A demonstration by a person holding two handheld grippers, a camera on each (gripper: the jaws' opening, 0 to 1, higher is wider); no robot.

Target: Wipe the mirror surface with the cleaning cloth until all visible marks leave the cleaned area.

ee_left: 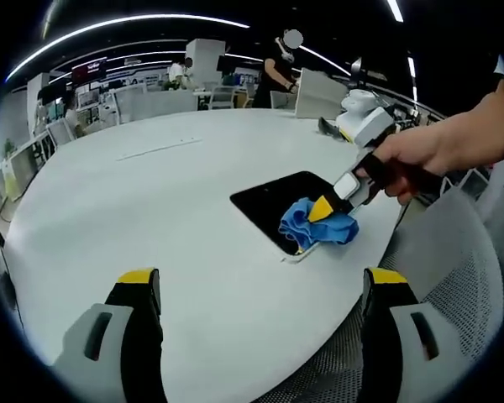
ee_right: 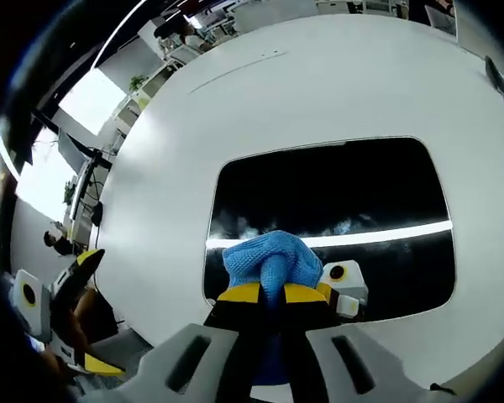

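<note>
A: Wide white desk (ee_left: 134,210), round-edged, in an open office. Dark mirror (ee_right: 336,189) lying flat near the desk's edge, on the side nearest the person. Why flat there?

B: Probably to let the cloth press straight down. Within easy reach of the hand (ee_left: 424,151), too.

A: And the blue cloth (ee_right: 265,256)?

B: Bunched on the mirror's near edge, touching the glass. Pinched between the jaws of the right gripper (ee_right: 273,292), clamped tight on the folds, likely so as to drag without slipping.

A: Marks on the glass?

B: Pale cloudy smears (ee_right: 344,227) just beyond the cloth, along a bright reflected strip of light. By the look of it, wiping not finished.

A: Left gripper (ee_left: 260,290)?

B: Held back over the desk near its edge, jaws spread wide, gripping nothing. Kept well apart from the mirror, seemingly to keep the whole job in sight.
</note>
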